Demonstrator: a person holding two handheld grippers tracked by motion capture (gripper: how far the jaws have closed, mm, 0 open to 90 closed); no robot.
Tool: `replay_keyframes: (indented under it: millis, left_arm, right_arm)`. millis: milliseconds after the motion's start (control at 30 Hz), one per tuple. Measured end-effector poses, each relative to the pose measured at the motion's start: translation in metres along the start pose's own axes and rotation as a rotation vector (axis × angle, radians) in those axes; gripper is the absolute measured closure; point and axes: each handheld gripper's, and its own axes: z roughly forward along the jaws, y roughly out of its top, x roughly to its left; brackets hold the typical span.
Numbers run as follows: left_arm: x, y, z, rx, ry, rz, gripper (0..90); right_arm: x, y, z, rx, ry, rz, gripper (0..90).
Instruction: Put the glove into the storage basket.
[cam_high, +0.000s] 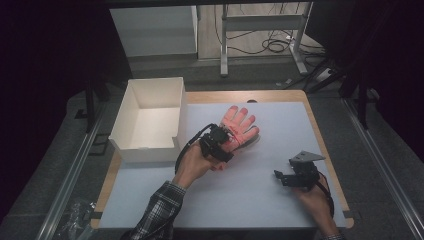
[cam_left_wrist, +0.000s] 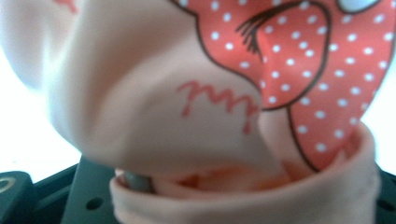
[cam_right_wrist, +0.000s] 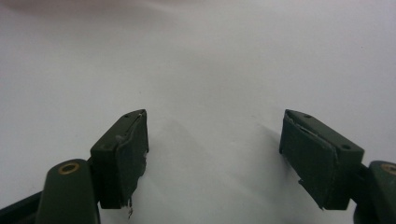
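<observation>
Left claw (cam_high: 231, 142) clamped tight on the cuff of the pink glove (cam_high: 239, 125), jaws pinched narrow with the fabric bunched between them. Up close in the left gripper view: peach cloth folded over the jaw tops, cuff hem (cam_left_wrist: 261, 196) rolled across the bottom, red polka-dot patch (cam_left_wrist: 303, 60) filling the upper right. Glove mid-counter on the pale mat (cam_high: 250, 200), cuff end lifted at the claw, fingers splayed and pointing away toward the far edge, tilted a touch right. Long axis running from the left hand (cam_high: 192, 167) outward, so the whole glove trails ahead of the claw rather than under it. White open box (cam_high: 150, 117) just to the left of the glove, nearer the left hand than the right, and well clear of the right side. Looks like the destination, though only a guess. If so, a swing leftward across the box's near wall, fingers dragging last, hence a lift high enough for the tips to clear the rim. Right claw (cam_high: 281, 176) spread wide, nothing between the pads (cam_right_wrist: 123, 154), low over bare mat at the near right, well apart from the glove. Left plainly the working hand, right idle.
</observation>
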Motion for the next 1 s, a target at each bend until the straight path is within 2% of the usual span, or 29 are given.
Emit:
replay_keyframes:
  millis: [100,167,267,467,500,667,1000]
  left_arm:
    - [0.006,0.006,-0.006,-0.009,0.015,-0.028,41.6]
    - [0.011,0.009,-0.010,-0.009,0.024,-0.032,41.5]
    - [0.016,0.015,-0.016,-0.021,0.023,-0.059,41.5]
    - [0.028,0.027,-0.027,-0.020,0.046,-0.099,41.5]
    - [0.031,0.028,-0.030,-0.005,0.055,-0.091,41.5]
    - [0.042,0.035,-0.041,-0.015,0.069,-0.128,41.5]
    - [0.062,0.042,-0.065,-0.024,0.115,-0.169,41.6]
  right_arm:
    - [0.000,0.000,0.000,0.000,0.000,-0.002,24.1]
    - [0.000,0.000,0.000,-0.003,0.000,0.000,24.1]
    - [0.000,0.000,0.000,-0.002,-0.001,-0.001,24.1]
    - [0.000,0.000,0.000,-0.002,0.001,0.001,24.1]
    - [0.000,0.000,0.000,-0.002,0.001,0.001,24.1]
    - [0.000,0.000,0.000,-0.002,0.001,0.001,24.1]
    - [0.000,0.000,0.000,-0.002,0.001,0.001,24.0]
